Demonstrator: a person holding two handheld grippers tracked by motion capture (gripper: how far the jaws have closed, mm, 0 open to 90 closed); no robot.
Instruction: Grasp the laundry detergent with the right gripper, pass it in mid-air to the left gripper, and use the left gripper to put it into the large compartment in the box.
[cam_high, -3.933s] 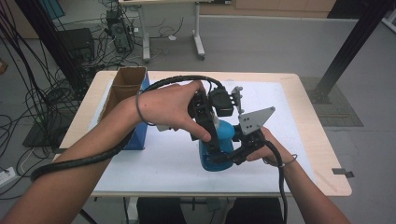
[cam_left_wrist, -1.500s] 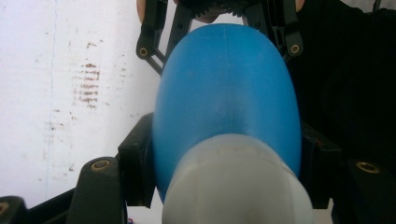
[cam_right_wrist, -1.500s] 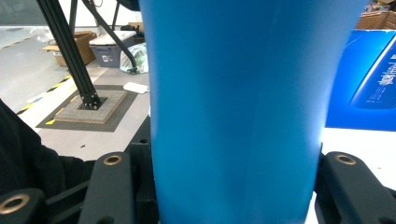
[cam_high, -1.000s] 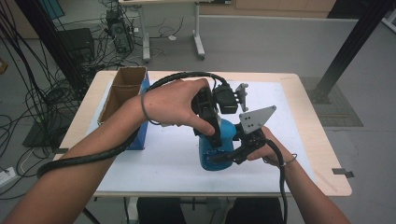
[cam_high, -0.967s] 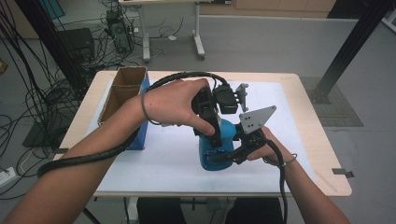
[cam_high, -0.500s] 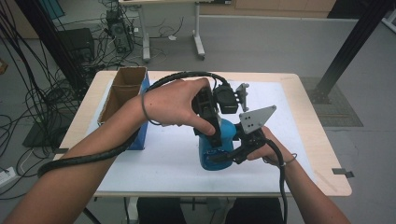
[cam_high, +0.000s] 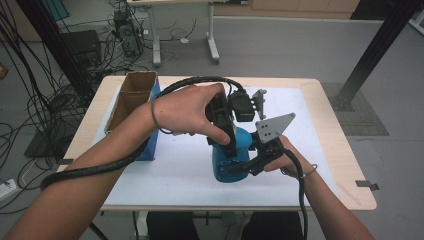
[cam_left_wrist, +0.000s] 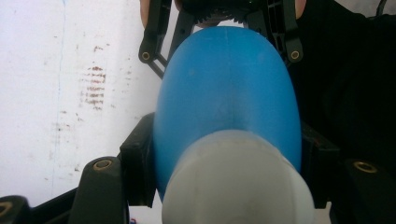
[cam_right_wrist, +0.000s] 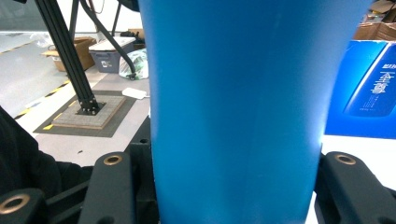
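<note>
A blue bottle (cam_high: 235, 161) with a white cap (cam_left_wrist: 233, 179) stands on the white mat in the middle of the table. My left gripper (cam_high: 228, 144) comes down on it from above and is shut on its shoulder just below the cap, the blue bottle (cam_left_wrist: 224, 93) wedged between the jaws. My right gripper (cam_high: 246, 165) reaches in level from the right and is shut on the bottle's body (cam_right_wrist: 233, 93), which sits upright between its jaws. In the left gripper view the right gripper's fingers (cam_left_wrist: 148, 46) clasp the far end of the bottle.
An open blue carton (cam_high: 132, 112) with a brown inside stands at the table's left edge and shows as a blue box (cam_right_wrist: 369, 88) beyond the bottle. The white mat (cam_high: 305, 145) covers most of the wooden table (cam_high: 345, 165). A black post (cam_high: 372, 52) rises at the far right.
</note>
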